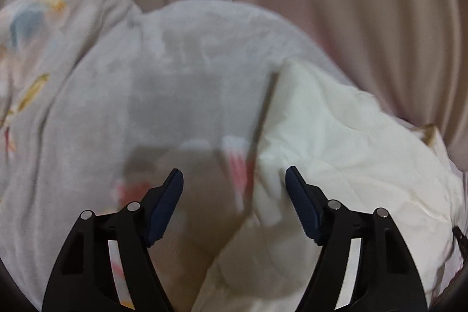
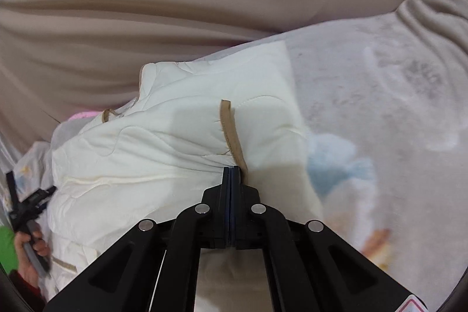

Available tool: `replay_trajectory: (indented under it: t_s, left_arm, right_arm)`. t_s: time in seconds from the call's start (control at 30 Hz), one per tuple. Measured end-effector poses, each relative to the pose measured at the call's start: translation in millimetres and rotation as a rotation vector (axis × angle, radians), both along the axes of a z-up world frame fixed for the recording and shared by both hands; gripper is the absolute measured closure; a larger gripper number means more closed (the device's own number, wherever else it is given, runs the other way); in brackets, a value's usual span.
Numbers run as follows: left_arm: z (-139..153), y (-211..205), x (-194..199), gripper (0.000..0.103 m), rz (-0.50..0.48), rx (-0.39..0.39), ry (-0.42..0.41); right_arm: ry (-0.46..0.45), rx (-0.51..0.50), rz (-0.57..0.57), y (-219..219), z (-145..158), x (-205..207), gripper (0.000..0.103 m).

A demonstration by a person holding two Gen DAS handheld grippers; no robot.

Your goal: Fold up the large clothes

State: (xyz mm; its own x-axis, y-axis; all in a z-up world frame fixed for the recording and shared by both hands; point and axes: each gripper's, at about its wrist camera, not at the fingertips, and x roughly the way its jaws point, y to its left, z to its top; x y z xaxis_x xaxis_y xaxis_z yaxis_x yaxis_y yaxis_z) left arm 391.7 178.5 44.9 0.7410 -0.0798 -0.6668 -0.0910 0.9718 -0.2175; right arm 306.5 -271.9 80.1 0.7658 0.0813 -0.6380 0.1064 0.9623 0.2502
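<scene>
The right wrist view shows what the left cannot: the right hand-held gripper [image 2: 233,174] has its fingers pressed together on the edge of the cream quilted garment [image 2: 163,142], right beside the tan trim strip [image 2: 231,130] that runs away from the fingertips across the fabric. At the far left of the same view a hand [image 2: 30,249] grips the handle of the other tool, low and beside the garment's near edge.

The left wrist view shows the left hand-held gripper [image 1: 234,183] with its blue pads [image 1: 168,203] spread wide, nothing between them. It hovers over the line where the cream quilted garment [image 1: 336,136] meets the grey fleece blanket [image 1: 163,72]; whether the pads touch the cloth cannot be told, as the picture is blurred there.

The garment lies bunched on the blanket, to the right in the left view, to the left and centre in the right view. The blanket is pale grey with faint blue, yellow and red printed patches, and its far left end rises in a rumpled mound [image 1: 73,19].

Behind everything hangs a beige curtain [image 2: 146,5] in soft folds, filling the far side of both views. A bit of pink cloth [image 2: 82,116] peeks out at the garment's far left edge.
</scene>
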Motion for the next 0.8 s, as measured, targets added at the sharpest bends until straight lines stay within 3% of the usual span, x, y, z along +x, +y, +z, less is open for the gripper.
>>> replay_trajectory:
  t_s: [0.03, 0.13, 0.2, 0.33, 0.43, 0.57, 0.6, 0.7, 0.73, 0.8]
  left_arm:
    - [10, -8, -16, 0.033, -0.037, 0.02, -0.033]
    - [24, -41, -47, 0.033, -0.164, 0.085, -0.07]
    - [21, -66, -55, 0.033, -0.232, 0.141, -0.047]
    - [-8, -80, -45, 0.032, -0.205, 0.257, 0.03]
    - [-31, -51, -29, 0.03, -0.128, 0.247, 0.065]
    - [-44, 2, -19, 0.025, -0.076, 0.062, 0.116]
    - [-44, 9, -20, 0.025, -0.071, 0.037, 0.121]
    - [-37, 22, -37, 0.026, -0.046, 0.072, 0.105]
    - [-33, 27, -48, 0.027, -0.045, 0.087, 0.099]
    - [-27, 37, -69, 0.027, -0.059, 0.09, 0.098]
  right_arm:
    - [-0.015, -0.046, 0.011, 8, 7, -8, 0.091]
    - [-0.038, -0.073, 0.1, 35, 17, -23, 0.091]
    - [-0.024, -0.088, 0.153, 53, 16, -23, 0.091]
    - [0.04, -0.152, 0.161, 66, -5, -12, 0.095]
    - [0.071, -0.135, 0.12, 41, -24, -11, 0.103]
    - [0.08, 0.005, 0.09, 4, -27, -21, 0.103]
    - [0.084, -0.012, 0.054, 0, -25, -28, 0.103]
    - [0.073, -0.101, 0.008, -6, -17, -57, 0.101]
    - [0.071, -0.133, -0.002, -9, -15, -71, 0.093]
    - [0.067, -0.181, -0.004, -14, -9, -105, 0.089]
